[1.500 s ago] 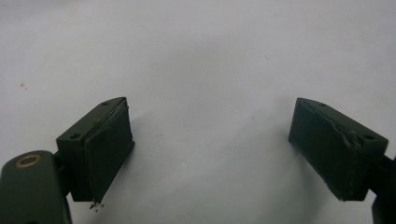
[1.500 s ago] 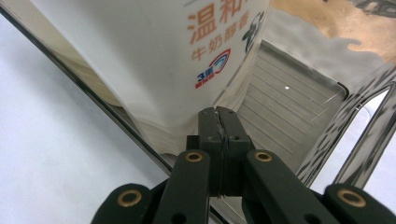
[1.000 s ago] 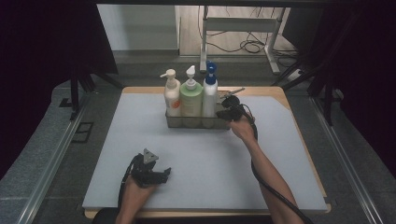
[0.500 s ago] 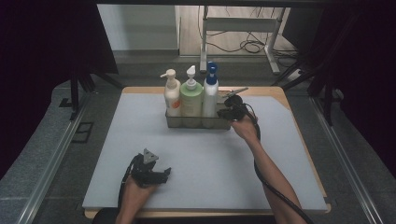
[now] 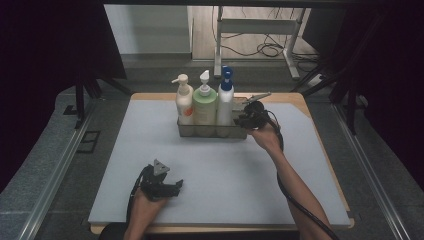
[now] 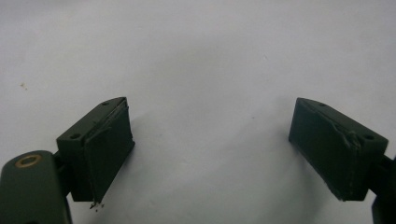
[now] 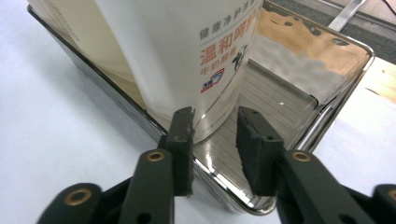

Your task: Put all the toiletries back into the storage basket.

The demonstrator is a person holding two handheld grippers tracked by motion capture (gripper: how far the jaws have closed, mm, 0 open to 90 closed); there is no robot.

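A metal tray (image 5: 235,133) holding three pump bottles sits at the table's far middle. The right gripper (image 7: 215,140) hovers at its right end, jaws just opening, apart around the near rim beside the white bottle (image 7: 187,60). The left gripper (image 6: 210,149) rests spread wide near the front edge.

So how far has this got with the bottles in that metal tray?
Three bottles stand in the metal tray, the white bottle with the blue pump at its right end. The right gripper sits at the tray's rim by that bottle; its jaws have just been opening, gripping nothing. The left gripper rests open on the mat. What remains isn't visible.
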